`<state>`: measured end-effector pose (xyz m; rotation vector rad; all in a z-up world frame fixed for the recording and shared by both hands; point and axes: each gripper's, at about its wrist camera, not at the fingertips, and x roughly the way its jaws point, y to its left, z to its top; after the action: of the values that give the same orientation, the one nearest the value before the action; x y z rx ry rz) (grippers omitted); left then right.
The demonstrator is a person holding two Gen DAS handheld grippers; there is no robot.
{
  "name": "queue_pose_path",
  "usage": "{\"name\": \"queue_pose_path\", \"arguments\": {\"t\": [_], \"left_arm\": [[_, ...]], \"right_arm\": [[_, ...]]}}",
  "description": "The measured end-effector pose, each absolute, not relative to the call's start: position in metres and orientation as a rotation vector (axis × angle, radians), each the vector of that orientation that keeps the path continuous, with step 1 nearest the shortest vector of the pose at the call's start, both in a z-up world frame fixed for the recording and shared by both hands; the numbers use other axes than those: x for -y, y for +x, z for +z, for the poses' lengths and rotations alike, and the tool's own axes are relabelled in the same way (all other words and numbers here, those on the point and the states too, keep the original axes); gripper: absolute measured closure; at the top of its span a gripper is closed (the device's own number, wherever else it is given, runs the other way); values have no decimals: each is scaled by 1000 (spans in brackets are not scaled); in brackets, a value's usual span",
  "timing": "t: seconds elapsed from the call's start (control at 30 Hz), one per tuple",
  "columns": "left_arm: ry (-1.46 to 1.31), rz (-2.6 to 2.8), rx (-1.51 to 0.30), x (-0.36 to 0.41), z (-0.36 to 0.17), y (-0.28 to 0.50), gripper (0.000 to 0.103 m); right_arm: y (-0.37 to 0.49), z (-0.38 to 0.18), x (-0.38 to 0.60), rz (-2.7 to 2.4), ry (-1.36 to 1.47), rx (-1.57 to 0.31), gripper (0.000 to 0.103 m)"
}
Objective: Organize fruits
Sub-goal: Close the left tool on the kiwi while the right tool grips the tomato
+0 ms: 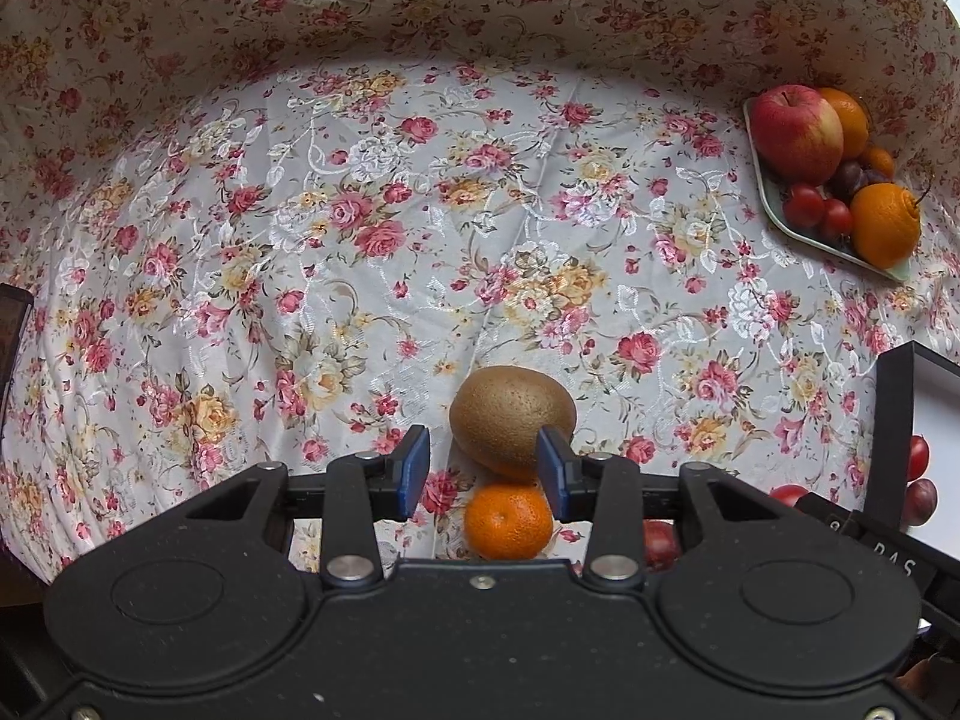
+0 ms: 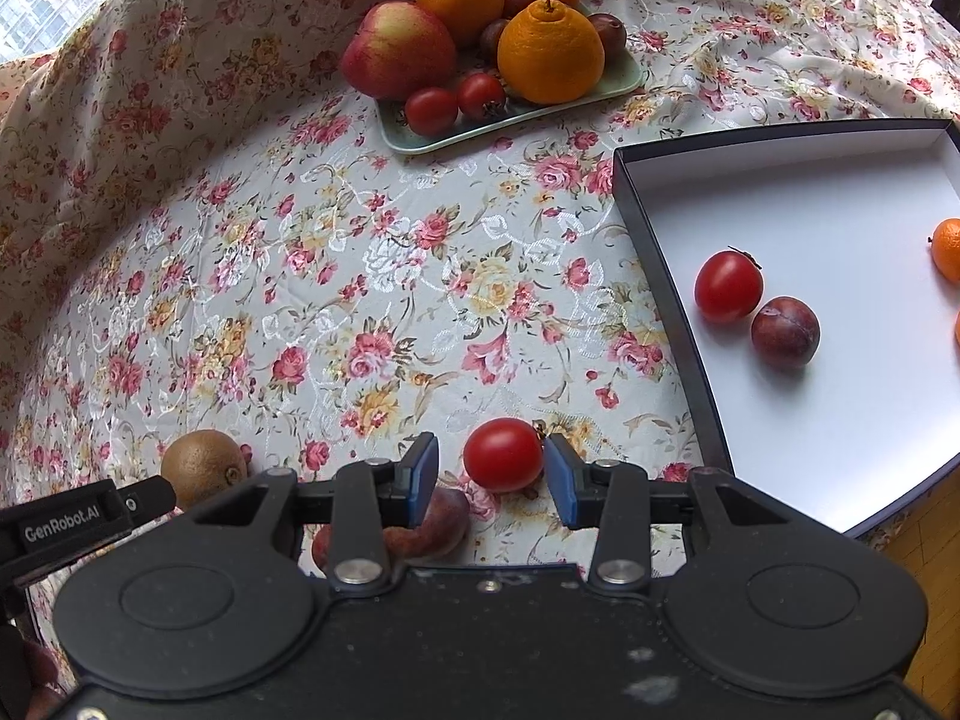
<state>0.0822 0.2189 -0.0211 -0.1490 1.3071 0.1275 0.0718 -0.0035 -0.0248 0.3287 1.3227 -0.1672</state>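
The left tongs (image 1: 485, 473) point steeply down at the worktop (image 1: 336, 276), their blue pads (image 1: 417, 468) parted with a gap between them. A brown kiwi (image 1: 510, 417) lies just past the tips, its near side overlapped by the right-hand pad; whether that pad touches it I cannot tell, and the other pad stands clear of it. Below the kiwi, between the two fingers, sits a small mandarin (image 1: 509, 521) on the cloth, touched by neither pad.

The right tongs (image 2: 491, 480) also point down with the jaws apart. A cherry tomato (image 2: 503, 454) lies just ahead of the gap, close against the right-hand pad (image 2: 561, 480) and well clear of the left one. Partly hidden under the left finger is a flat peach (image 2: 432, 525). From this side the kiwi shows again, off to the left beside the other tool.

Further out, the flowered tablecloth (image 2: 300, 300) covers the whole worktop. To the right stands a shallow dark-rimmed box (image 2: 666, 300) with a white floor, holding another cherry tomato (image 2: 728, 286) and a dark plum (image 2: 785, 331) touching each other, and part of an orange fruit (image 2: 948, 249) at the edge of the view. At the far side a pale green tray (image 2: 420, 141) carries a red apple (image 2: 397, 51), two big oranges, small tomatoes and plums.
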Motion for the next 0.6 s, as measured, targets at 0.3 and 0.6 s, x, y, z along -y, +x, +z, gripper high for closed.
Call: {"name": "queue_pose_path", "arguments": {"t": [0.3,0.6], "left_arm": [[-168,138,-1314,-224,-24,85,54],[-188,130,-1315,-224,-24,86,54]], "right_arm": [[75,-32,2,-182,329,-1338,61],[76,-41,-2,-205,321,-1361,61]]}}
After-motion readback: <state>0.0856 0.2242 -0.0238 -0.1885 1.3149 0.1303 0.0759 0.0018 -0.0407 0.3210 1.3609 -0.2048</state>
